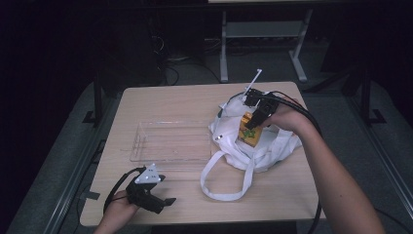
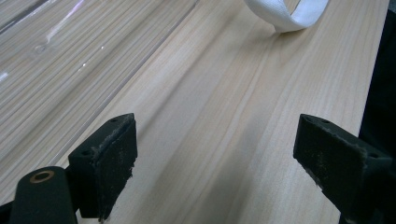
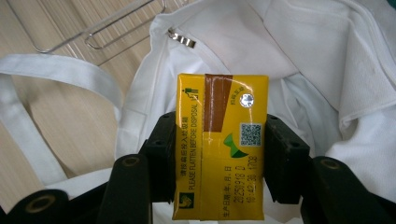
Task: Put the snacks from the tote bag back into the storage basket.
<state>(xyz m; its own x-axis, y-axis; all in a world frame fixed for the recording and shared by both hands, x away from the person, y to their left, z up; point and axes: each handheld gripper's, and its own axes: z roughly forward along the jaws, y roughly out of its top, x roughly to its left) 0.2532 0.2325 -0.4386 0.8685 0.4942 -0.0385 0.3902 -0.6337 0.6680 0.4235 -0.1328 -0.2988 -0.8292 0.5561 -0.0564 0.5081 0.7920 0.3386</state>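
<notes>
Drink carton (image 3: 219, 144), yellow, clamped upright by right gripper (image 3: 218, 154) across its 2 narrow sides, just above open mouth of white tote bag (image 1: 253, 146); likely gripped so for clean travel through that mouth. Left of bag, clear tray (image 1: 168, 141), perhaps placed as the other station. Farther left and nearer, left gripper (image 2: 215, 154), jaws wide apart, idle. Carton details: brown stripe, QR code, silver straw seal.

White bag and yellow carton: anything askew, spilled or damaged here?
Nothing stands out. The right gripper is shut on the yellow carton, which looks intact and dry, above the open white bag. The left gripper is open over bare table.
</notes>
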